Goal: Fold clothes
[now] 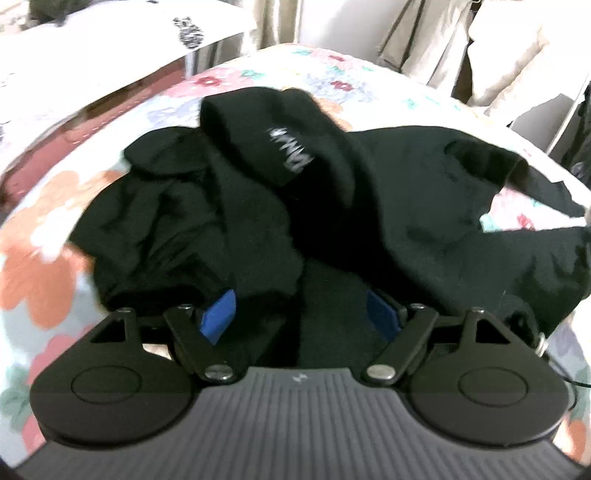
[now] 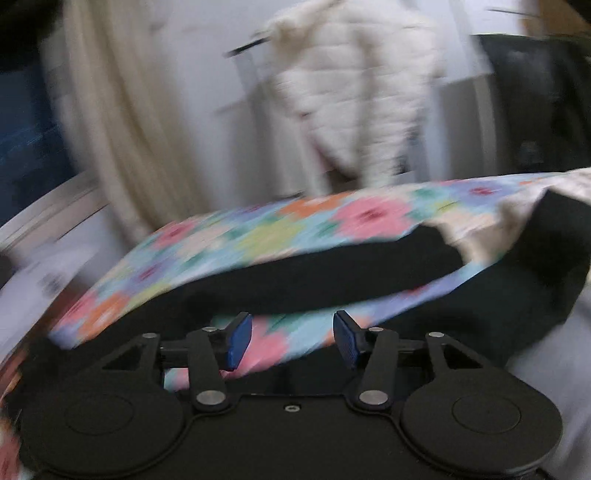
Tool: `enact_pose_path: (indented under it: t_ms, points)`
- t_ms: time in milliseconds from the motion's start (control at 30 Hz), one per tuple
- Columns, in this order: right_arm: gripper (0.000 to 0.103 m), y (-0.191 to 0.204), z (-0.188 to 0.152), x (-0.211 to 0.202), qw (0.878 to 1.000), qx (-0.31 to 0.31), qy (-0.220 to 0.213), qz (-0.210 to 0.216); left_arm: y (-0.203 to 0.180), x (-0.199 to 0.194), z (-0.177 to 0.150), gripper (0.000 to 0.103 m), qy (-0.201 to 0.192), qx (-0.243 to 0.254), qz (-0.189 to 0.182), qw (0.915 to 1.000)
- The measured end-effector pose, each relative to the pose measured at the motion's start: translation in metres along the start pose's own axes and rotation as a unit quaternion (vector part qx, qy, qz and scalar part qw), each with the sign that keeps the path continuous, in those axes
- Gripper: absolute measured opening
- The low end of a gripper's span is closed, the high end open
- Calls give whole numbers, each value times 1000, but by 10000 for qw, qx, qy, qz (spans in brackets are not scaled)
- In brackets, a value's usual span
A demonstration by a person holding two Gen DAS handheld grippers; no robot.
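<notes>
A crumpled black garment (image 1: 258, 206) with white lettering (image 1: 291, 151) lies in a heap on the floral bedspread (image 1: 44, 266). My left gripper (image 1: 300, 314) hovers just above its near edge. Its blue pads (image 1: 218, 314) stand wide apart, with black cloth lying in the gap and not pinched. In the blurred right wrist view a long black strip of the garment (image 2: 314, 273) stretches across the floral bedspread (image 2: 280, 229). My right gripper (image 2: 291, 339) is open just short of that strip, and only the bedspread shows between its pads (image 2: 238, 341).
A white table (image 1: 110, 33) stands beyond the bed at the back left. Cream coats (image 1: 498, 48) hang behind the bed. The right wrist view shows a white quilted jacket (image 2: 354, 96), a pale curtain (image 2: 122, 129) and a dark object (image 2: 535, 110) at the right.
</notes>
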State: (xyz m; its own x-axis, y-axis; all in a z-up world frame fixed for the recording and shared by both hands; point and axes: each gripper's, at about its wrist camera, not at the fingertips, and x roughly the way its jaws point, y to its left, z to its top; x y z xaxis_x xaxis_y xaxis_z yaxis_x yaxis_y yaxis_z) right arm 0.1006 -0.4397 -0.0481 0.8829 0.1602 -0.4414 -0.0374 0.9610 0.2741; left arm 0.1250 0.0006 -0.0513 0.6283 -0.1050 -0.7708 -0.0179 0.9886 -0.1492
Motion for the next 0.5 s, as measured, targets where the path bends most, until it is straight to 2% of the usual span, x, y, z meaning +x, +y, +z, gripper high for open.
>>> enact_pose_path:
  t_ms: [33,100,167,233,333,433,500]
  points:
    - [56,11,-12,-4,9993,-169,1,324,3,-3,-3,78,62,-53,26,10000]
    - [59,33,-39,-9,9929,-634,-66,1002,9,-7,-7,79,152,-265,-148,9994]
    - [60,60,-58,-4,9831,-1209,369,1326,12,-5,-11,86,277,-382,-295,9985]
    - [60,85,-69,-6,9698,-1884,441,1483,10,5,-16,87,498,-429,-248,9975]
    - [60,89,-62,-21,9684,-1746,179,1771,11,26,-22,87,974,-688,-124,9928]
    - [61,80,-41,-47,9772,-1213,-169,1735,14,31,-23,94,1009,-956,-177,9901]
    - [62,73,-23,-73,9778,-1052,-378,1771,13,29,-25,95,1048,-993,-172,9894]
